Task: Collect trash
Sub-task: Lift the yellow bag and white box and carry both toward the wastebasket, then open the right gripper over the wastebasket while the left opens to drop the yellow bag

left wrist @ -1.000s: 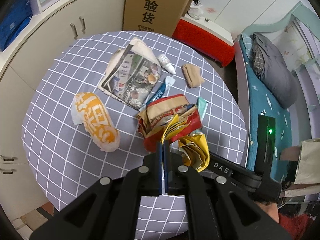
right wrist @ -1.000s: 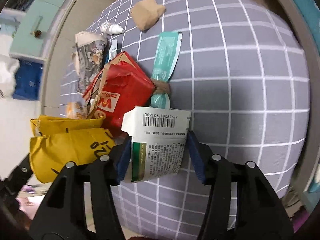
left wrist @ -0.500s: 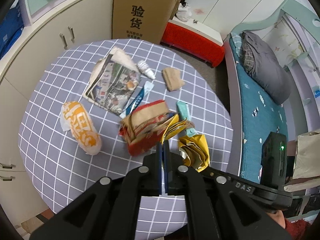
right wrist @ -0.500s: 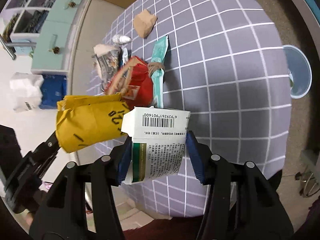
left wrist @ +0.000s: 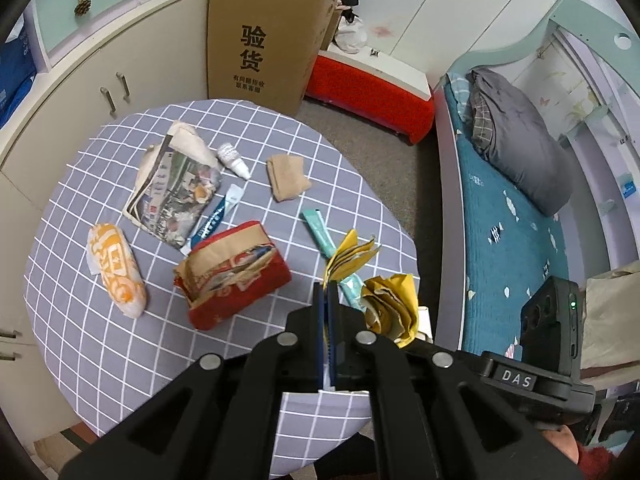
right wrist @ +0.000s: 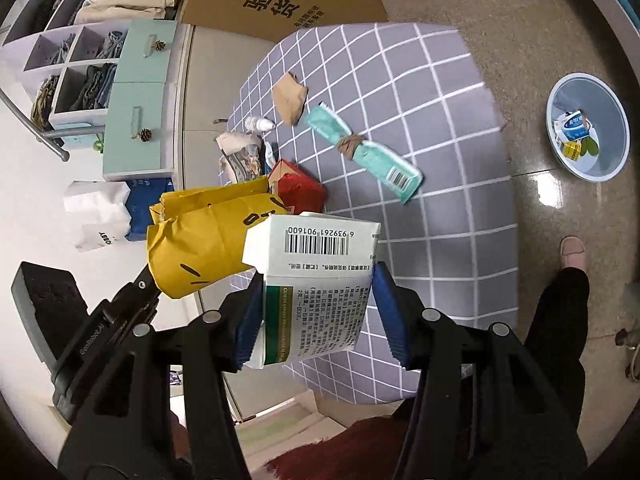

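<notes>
Round and draped in a grey checked cloth, the worktop (left wrist: 100, 336) stands in a small bedroom with a cardboard box (left wrist: 264, 36) behind it and a bed (left wrist: 520, 240) to one side. Both claws are lifted above it with loads. The left claw (left wrist: 326, 292) is clenched flat on a crumpled yellow paper wrapper (right wrist: 200, 248), which sticks out past its tips; the right claw (right wrist: 318, 280) grips a white medicine carton (right wrist: 316, 280) across its sides, barcode end forward. A pale blue basin (right wrist: 586, 128) sits on the floor well apart from the worktop, already holding a few scraps, and looks to be the place for the trash. To do this step well, I would carry each load right over the basin's mouth before letting go, release low so the light paper does not drift, and drop one at a time. Still lying on the cloth are a red paper bag (left wrist: 236, 276), a teal sachet (right wrist: 364, 152), a newspaper (left wrist: 172, 188), an orange-printed wrapper (left wrist: 116, 268), a brown scrap (left wrist: 286, 178) and a small white bottle (left wrist: 234, 160).
</notes>
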{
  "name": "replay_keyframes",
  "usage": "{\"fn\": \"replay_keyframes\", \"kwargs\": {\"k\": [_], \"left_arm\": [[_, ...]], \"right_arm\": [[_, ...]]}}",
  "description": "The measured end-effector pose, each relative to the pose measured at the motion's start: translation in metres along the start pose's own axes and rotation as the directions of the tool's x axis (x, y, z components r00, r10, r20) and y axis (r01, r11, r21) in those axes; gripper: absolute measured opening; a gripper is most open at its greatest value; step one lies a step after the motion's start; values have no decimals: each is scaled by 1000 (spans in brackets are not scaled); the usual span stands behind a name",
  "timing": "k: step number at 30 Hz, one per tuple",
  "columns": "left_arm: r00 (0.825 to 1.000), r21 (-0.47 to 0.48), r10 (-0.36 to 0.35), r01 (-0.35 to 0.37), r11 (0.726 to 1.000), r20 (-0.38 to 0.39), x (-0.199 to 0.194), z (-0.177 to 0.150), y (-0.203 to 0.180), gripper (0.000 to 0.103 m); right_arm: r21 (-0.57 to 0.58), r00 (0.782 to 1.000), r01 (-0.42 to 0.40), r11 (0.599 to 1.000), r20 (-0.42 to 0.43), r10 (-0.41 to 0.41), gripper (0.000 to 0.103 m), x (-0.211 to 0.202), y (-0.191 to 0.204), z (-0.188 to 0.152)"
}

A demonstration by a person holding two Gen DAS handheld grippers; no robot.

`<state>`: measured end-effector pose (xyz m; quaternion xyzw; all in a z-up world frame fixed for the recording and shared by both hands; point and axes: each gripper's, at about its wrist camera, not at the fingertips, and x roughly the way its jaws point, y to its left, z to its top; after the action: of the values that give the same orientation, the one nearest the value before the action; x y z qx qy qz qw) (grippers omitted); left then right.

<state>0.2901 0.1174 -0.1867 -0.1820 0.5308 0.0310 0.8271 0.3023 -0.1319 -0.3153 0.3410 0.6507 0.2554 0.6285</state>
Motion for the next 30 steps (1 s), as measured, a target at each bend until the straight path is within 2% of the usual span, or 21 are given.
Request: {"fn": "replay_keyframes", "kwargs": {"k": [8, 14, 18, 23, 25, 26, 30], "left_arm": [[1000, 3, -15, 15, 1000, -25, 18, -1, -41, 1], [997, 50, -51, 54, 997, -63, 48, 4, -97, 1], [994, 97, -62, 71, 993, -96, 75, 7, -138, 1], [986, 161, -76, 100, 982, -146, 111, 7, -191, 1], [983, 179, -77, 106, 978, -166, 123, 6, -206, 1], [981, 194, -76, 111, 975, -178, 131, 6, -216, 1], [975, 235, -64, 115, 965, -215, 153, 4, -243, 1]], "right_arm": [[-4, 999, 24, 1000, 34, -24, 51, -36, -23, 23], [32, 992, 71, 997, 105, -74, 51, -82, -64, 42], [49, 974, 141, 989, 175, -147, 52, -115, -92, 56], [74, 929, 246, 967, 266, -257, 53, -151, -126, 77], [95, 910, 271, 958, 299, -287, 56, -160, -138, 85], [112, 901, 281, 953, 310, -303, 65, -164, -145, 89], [166, 889, 301, 939, 307, -339, 68, -171, -170, 103]]}}
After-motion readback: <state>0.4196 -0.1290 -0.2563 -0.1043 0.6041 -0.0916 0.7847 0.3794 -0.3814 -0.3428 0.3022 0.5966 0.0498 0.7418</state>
